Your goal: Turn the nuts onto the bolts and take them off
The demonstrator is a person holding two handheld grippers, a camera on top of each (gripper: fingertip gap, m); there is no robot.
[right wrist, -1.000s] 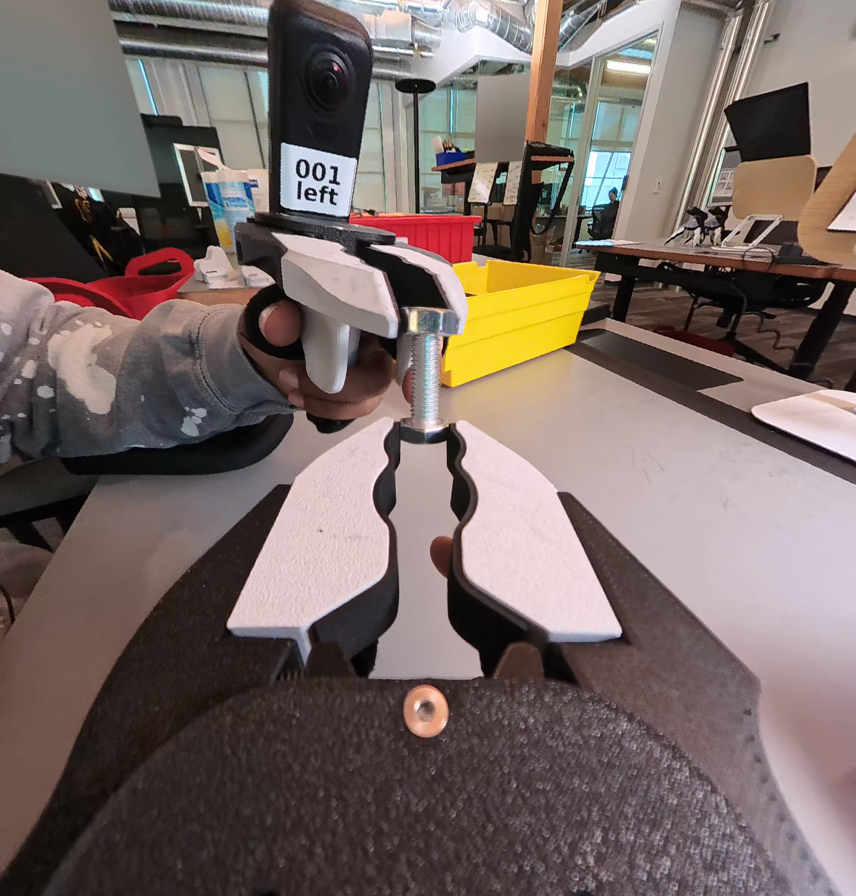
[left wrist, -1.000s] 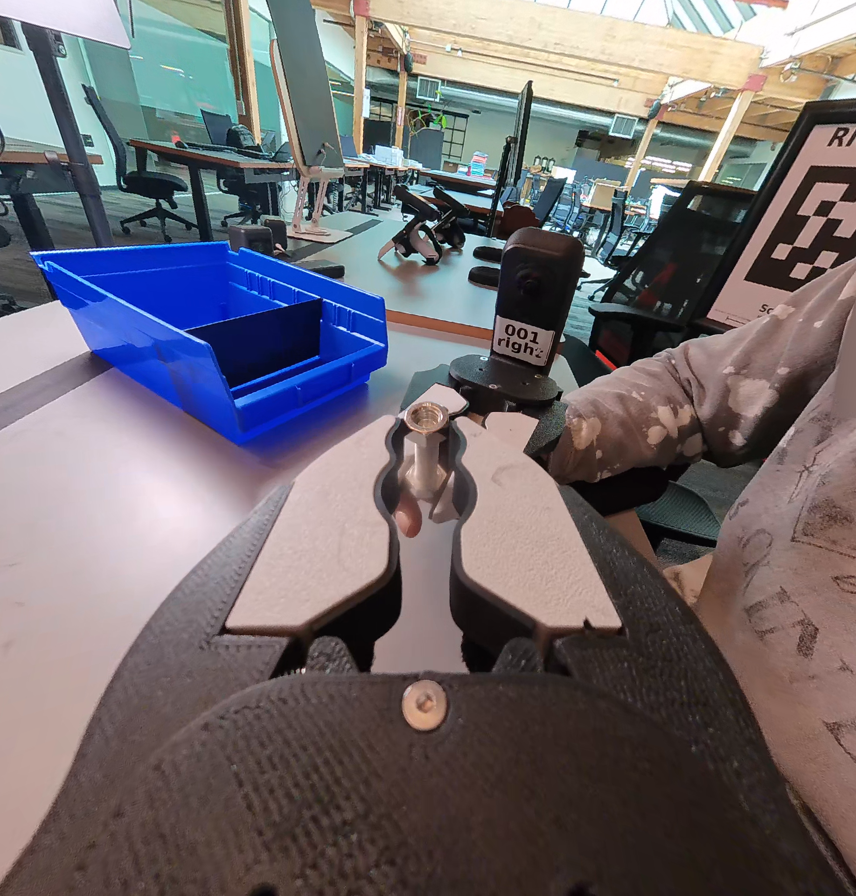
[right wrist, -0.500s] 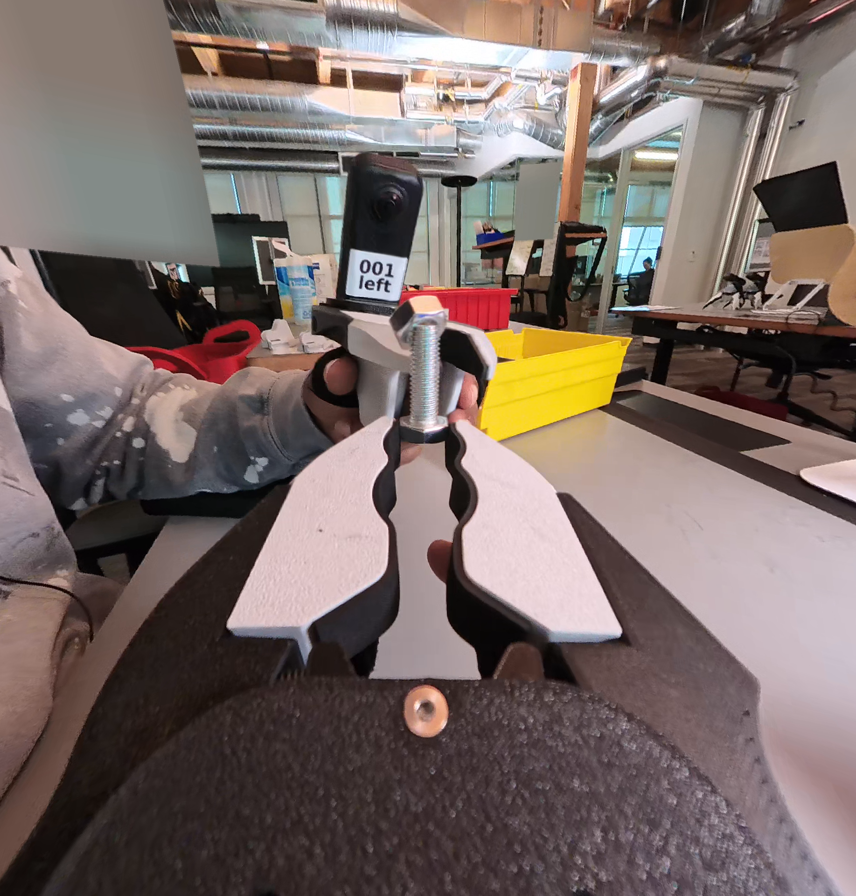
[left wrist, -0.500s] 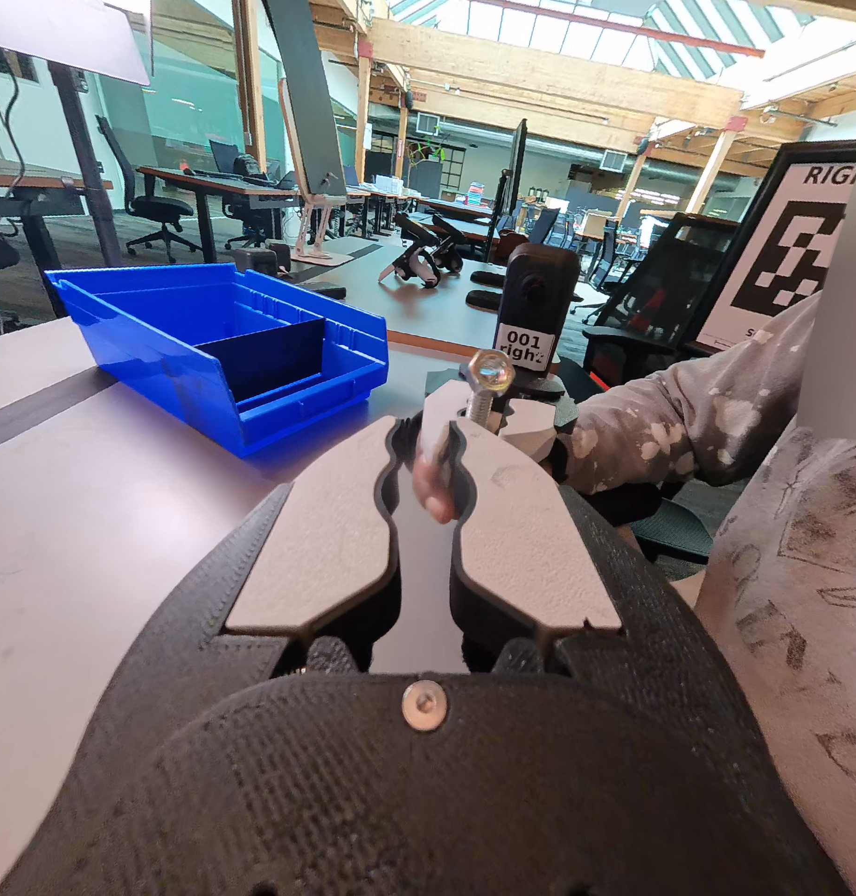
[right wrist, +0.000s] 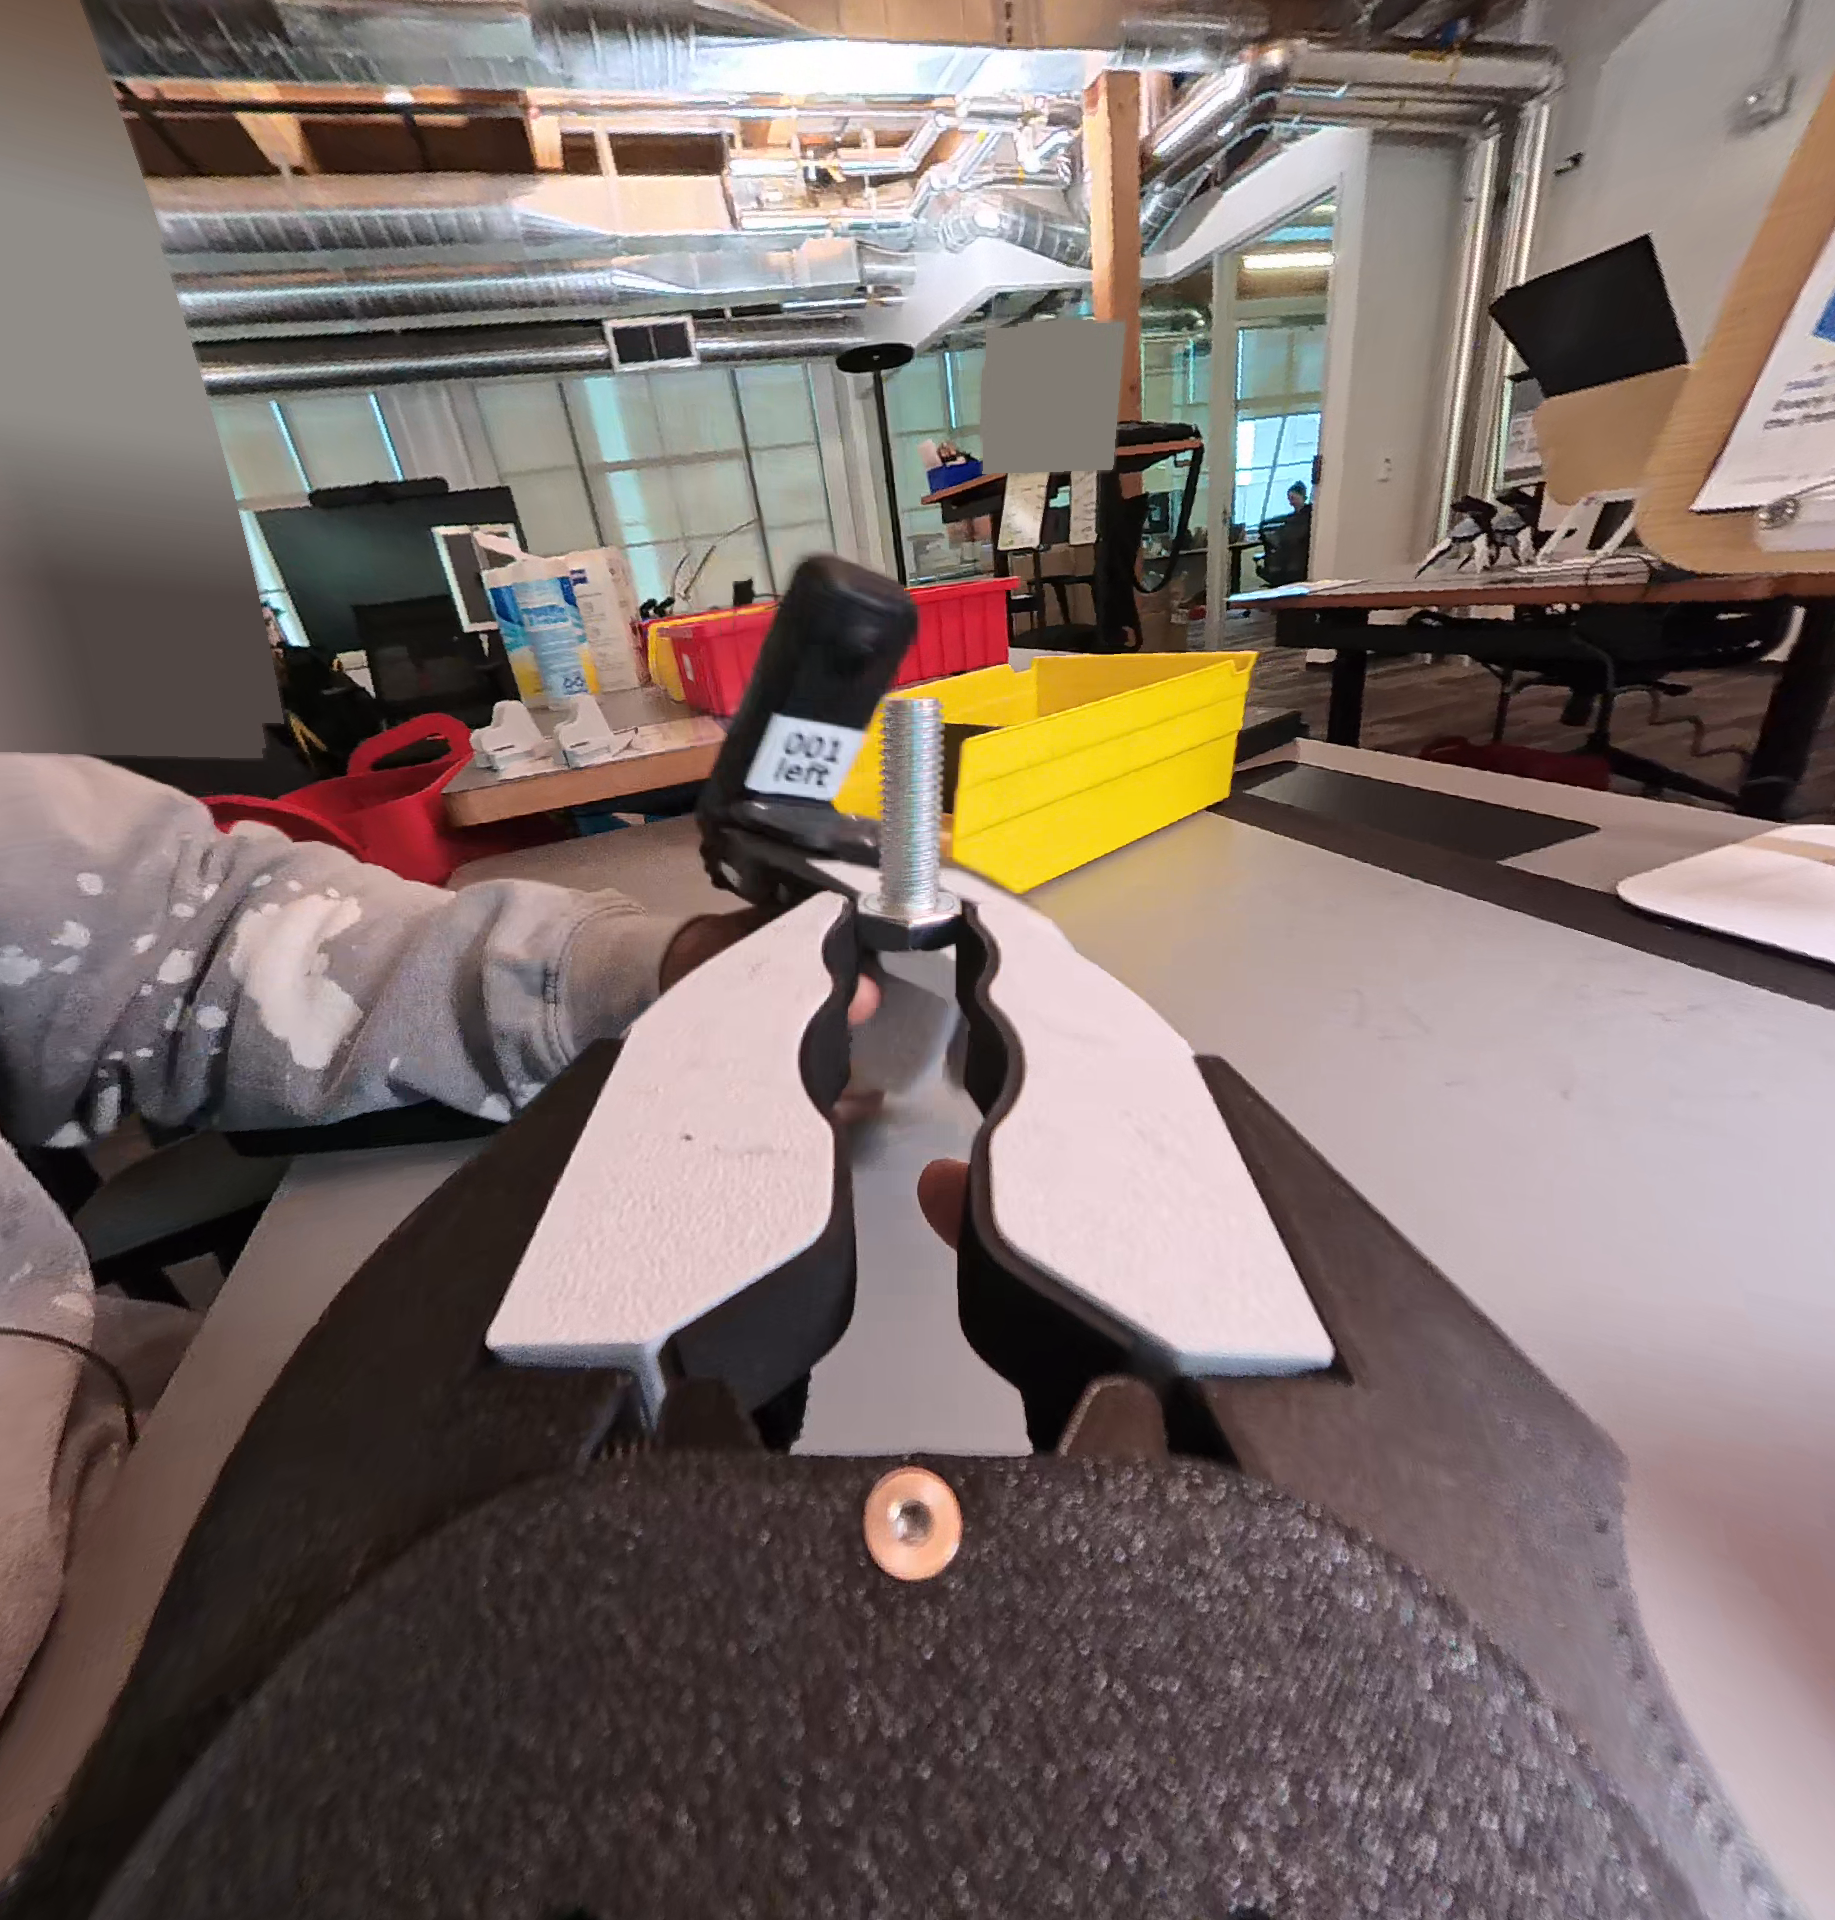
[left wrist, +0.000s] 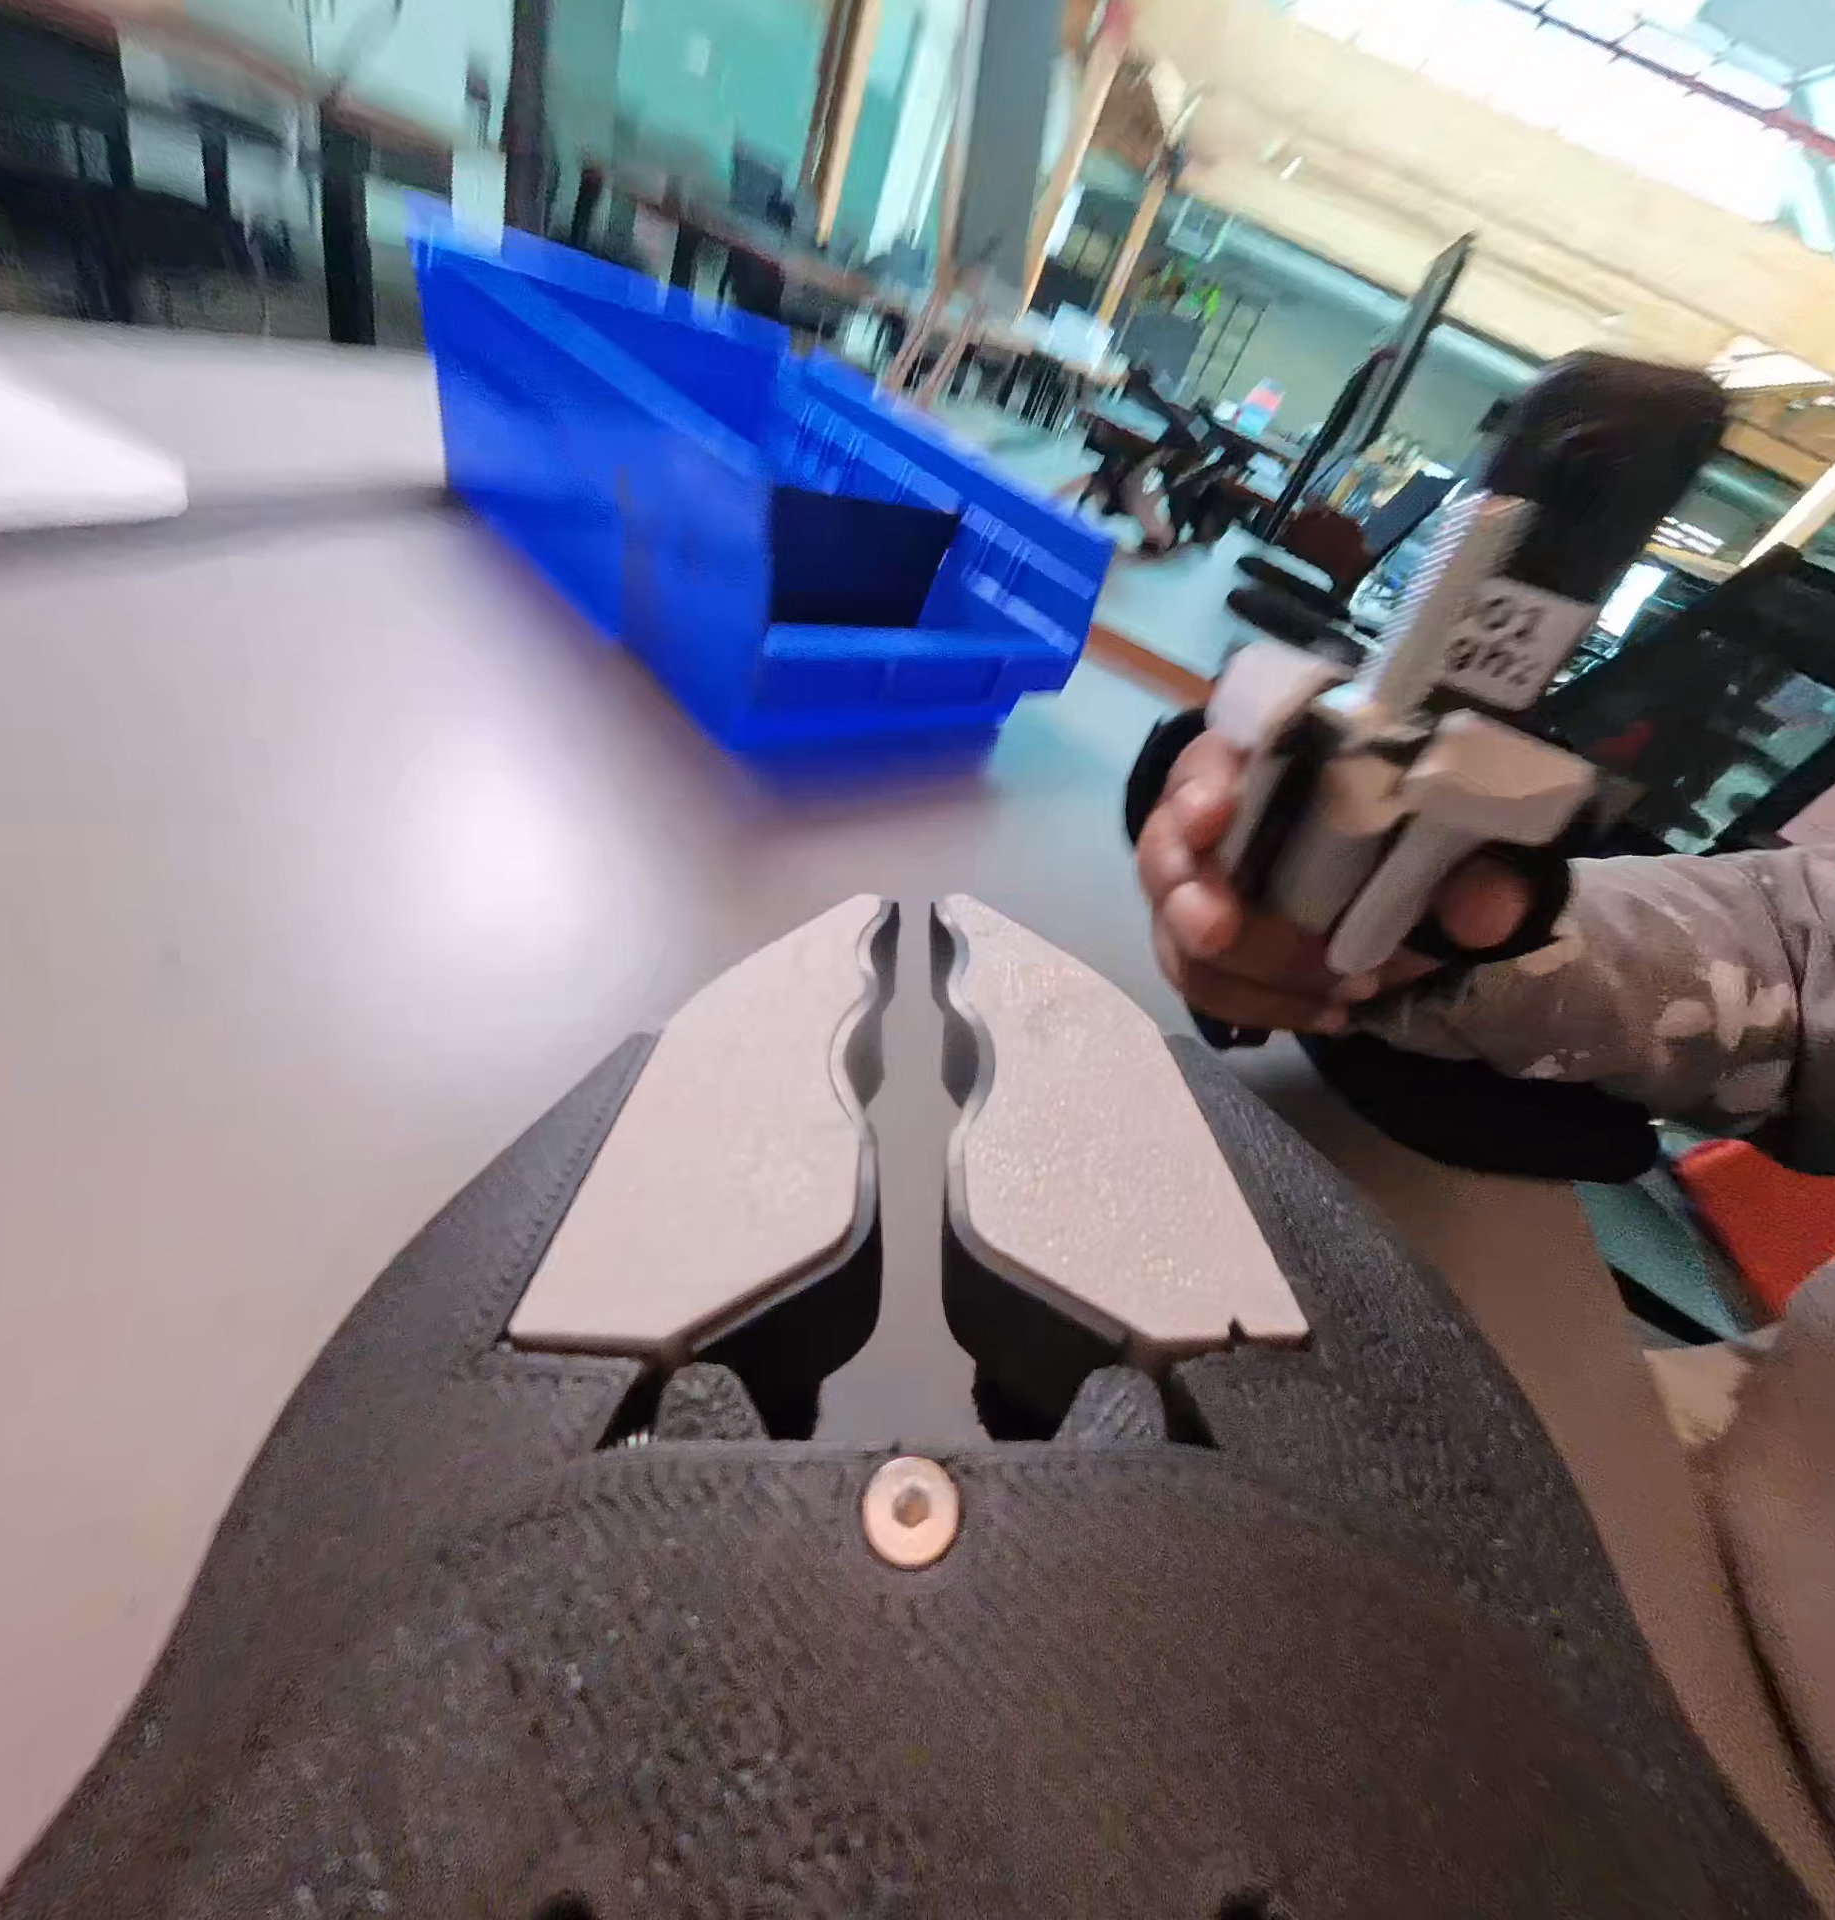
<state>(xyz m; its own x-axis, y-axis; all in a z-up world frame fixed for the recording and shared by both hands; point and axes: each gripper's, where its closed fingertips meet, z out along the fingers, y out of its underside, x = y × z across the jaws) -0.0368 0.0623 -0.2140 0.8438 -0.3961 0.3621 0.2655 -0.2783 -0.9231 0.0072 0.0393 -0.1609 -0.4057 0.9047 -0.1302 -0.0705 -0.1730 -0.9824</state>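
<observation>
Swinging away from the bolt (right wrist: 913, 805) it gripped half a second ago, the left gripper (left wrist: 913, 909) now hangs empty over bare grey table (left wrist: 269, 935), fingers nearly together with a thin slit between. Ahead sits the blue bin (left wrist: 747, 540), well apart, with open tabletop around it. To its right, the right gripper (right wrist: 908, 930) clamps the bolt's hex end, threaded shank pointing upward.

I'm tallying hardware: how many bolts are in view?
1. The bolt stands thread-end up, its hex base clamped in the tips of the right gripper. Others may lie hidden inside the blue bin or the yellow bin.
</observation>
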